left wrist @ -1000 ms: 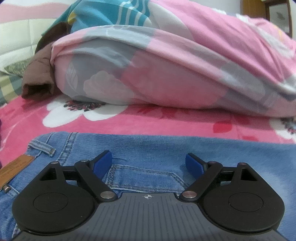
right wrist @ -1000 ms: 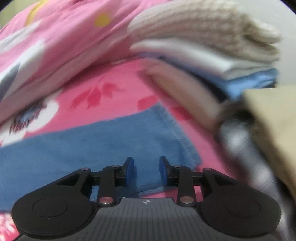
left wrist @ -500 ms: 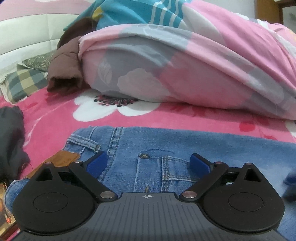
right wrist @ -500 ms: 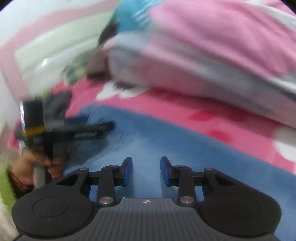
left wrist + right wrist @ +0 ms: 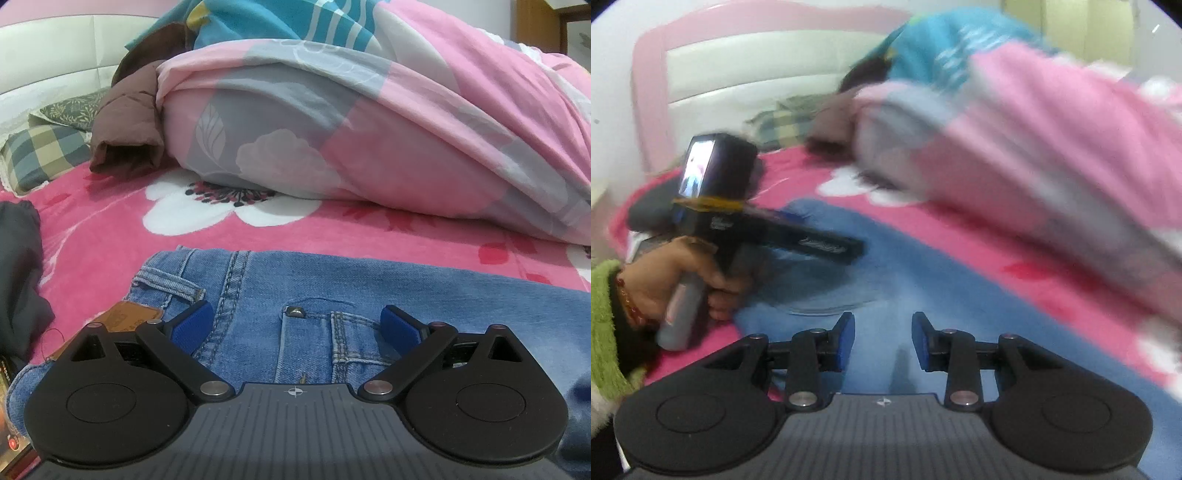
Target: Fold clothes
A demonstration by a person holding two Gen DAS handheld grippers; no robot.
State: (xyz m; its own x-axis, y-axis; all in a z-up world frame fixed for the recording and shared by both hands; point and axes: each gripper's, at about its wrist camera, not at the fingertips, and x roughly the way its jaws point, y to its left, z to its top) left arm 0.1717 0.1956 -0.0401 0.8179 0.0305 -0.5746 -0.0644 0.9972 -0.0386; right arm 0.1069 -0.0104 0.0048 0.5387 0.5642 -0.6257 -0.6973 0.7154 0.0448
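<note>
Swung over from the clothes stack, your right gripper [image 5: 882,341] hovers part-open, empty, above jeans [image 5: 369,288] flat on the bed [image 5: 103,236]. Left gripper [image 5: 295,325]: fingers just widened, empty. Grip waistband squarely.

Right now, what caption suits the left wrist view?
Open left gripper poised over the waistband of blue jeans on a pink floral blanket.

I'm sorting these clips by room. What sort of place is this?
Most likely a bedroom: the jeans lie on a bed spread with a pink floral blanket, a bundled pink and grey duvet sits behind them, and a checked pillow rests against a padded white headboard.
</note>
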